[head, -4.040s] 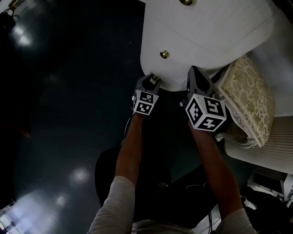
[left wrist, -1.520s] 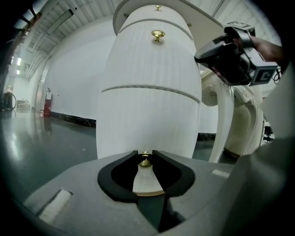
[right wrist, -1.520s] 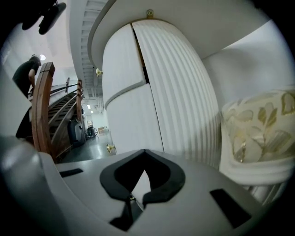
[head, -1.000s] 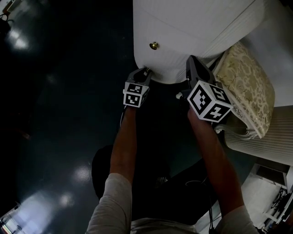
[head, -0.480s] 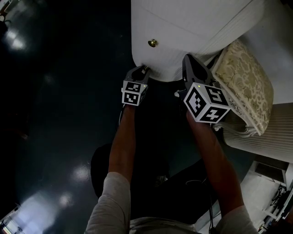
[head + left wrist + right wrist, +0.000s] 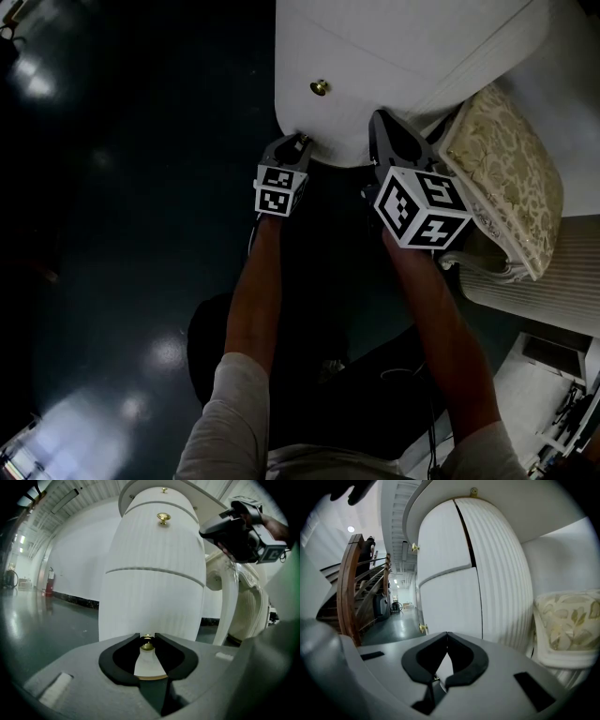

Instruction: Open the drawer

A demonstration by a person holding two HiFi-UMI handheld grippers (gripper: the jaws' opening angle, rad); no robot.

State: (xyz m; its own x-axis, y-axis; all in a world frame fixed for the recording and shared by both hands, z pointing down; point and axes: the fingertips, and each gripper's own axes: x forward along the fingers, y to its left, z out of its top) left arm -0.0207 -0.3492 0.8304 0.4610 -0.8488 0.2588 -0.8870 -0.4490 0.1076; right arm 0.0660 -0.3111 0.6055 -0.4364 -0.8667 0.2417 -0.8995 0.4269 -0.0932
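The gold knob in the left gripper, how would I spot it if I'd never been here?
Find the white ribbed cabinet with the rounded front. Gold knobs run up its middle. Yours is the lowest knob, the only one pinched between the left gripper's jaws; the higher knob sits free.

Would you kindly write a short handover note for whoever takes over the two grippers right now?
Left gripper: jaw tips closed on the lowest brass knob of the white cabinet.
Right gripper: shut and empty, held near the cabinet's right side, by the patterned cushion.
Done: knob gripped.
Left: the bottom drawer looks flush with the front above it, not yet opened; probably pull the knob straight back towards you.
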